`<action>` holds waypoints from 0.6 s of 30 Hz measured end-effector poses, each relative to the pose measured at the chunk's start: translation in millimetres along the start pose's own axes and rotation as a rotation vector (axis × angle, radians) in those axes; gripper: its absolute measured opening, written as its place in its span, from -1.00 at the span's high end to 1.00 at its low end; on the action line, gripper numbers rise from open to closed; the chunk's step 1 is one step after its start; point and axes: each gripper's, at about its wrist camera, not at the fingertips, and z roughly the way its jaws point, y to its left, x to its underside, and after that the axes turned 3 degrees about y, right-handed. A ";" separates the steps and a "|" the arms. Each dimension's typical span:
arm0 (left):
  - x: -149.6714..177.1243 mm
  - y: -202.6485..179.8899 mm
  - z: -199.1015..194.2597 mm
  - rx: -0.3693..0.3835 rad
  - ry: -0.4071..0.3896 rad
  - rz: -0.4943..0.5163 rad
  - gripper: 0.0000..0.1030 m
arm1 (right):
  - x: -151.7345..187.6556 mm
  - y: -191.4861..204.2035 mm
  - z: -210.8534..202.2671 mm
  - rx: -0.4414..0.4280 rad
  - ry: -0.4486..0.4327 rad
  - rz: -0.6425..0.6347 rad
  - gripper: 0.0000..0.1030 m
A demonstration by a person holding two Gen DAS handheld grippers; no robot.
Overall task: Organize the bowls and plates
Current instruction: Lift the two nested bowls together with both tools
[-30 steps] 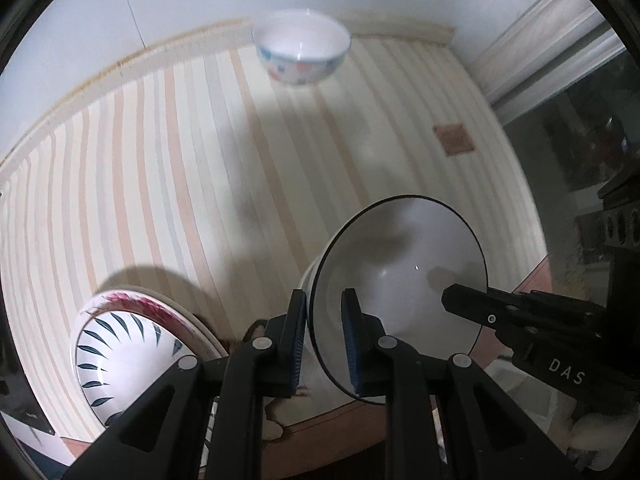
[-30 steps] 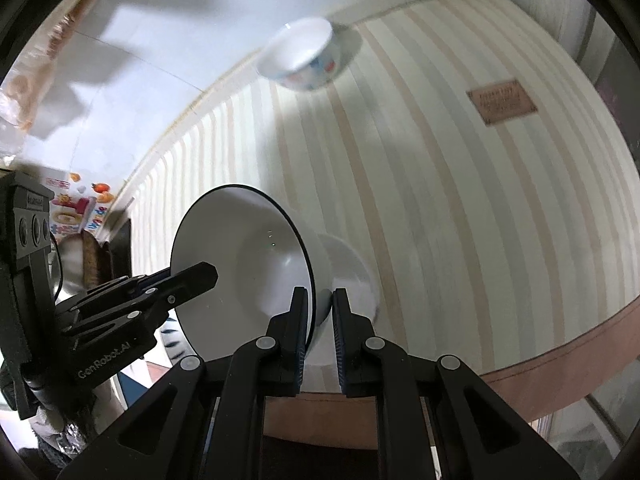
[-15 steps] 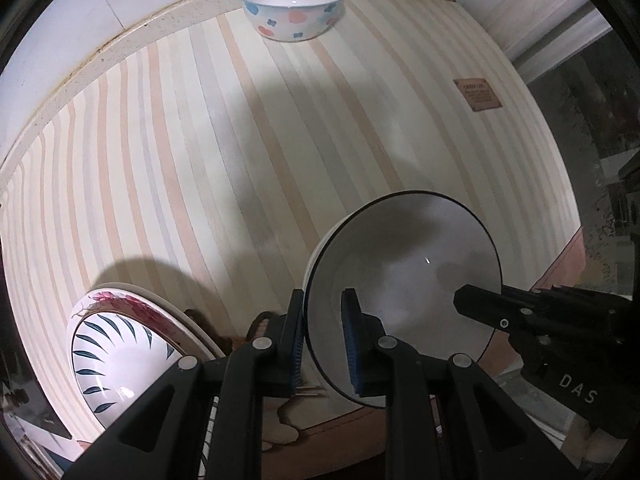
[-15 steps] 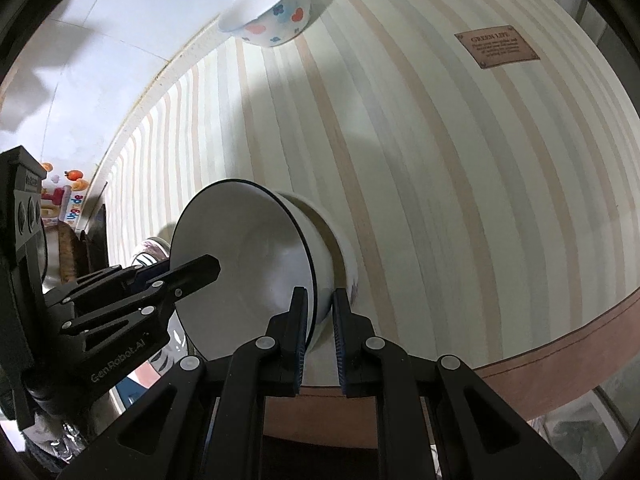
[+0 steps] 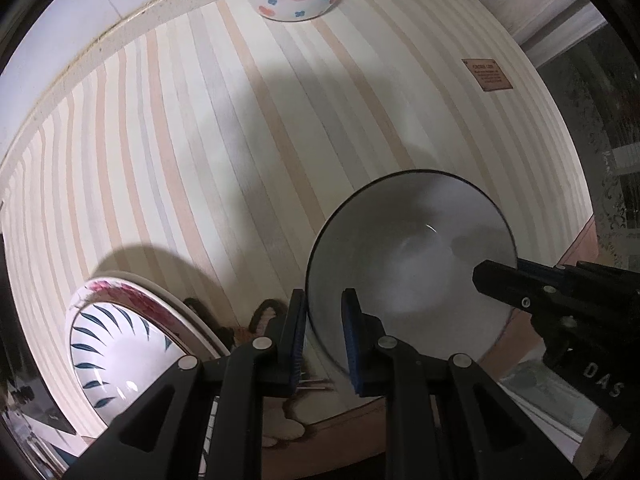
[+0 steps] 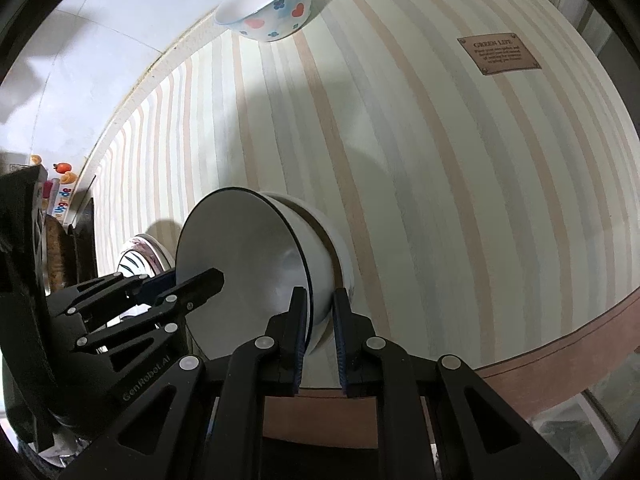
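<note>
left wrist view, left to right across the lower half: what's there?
Leaf plate → left claw → black-rimmed bowl → right claw.

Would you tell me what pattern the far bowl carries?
Red hearts and blue flowers on the white far bowl, clearest in the right wrist view.
</note>
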 end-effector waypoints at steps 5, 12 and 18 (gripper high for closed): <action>1.6 1.5 -0.2 -0.001 0.000 -0.005 0.69 | -0.3 4.6 -0.3 0.046 -0.004 -0.029 0.70; 4.5 0.7 0.1 -0.011 -0.003 -0.004 0.69 | -1.8 0.6 -1.8 0.035 0.007 -0.034 0.70; 5.6 5.3 -17.9 0.004 -0.026 -0.016 0.69 | 0.7 -0.9 -4.0 0.017 0.023 -0.032 0.70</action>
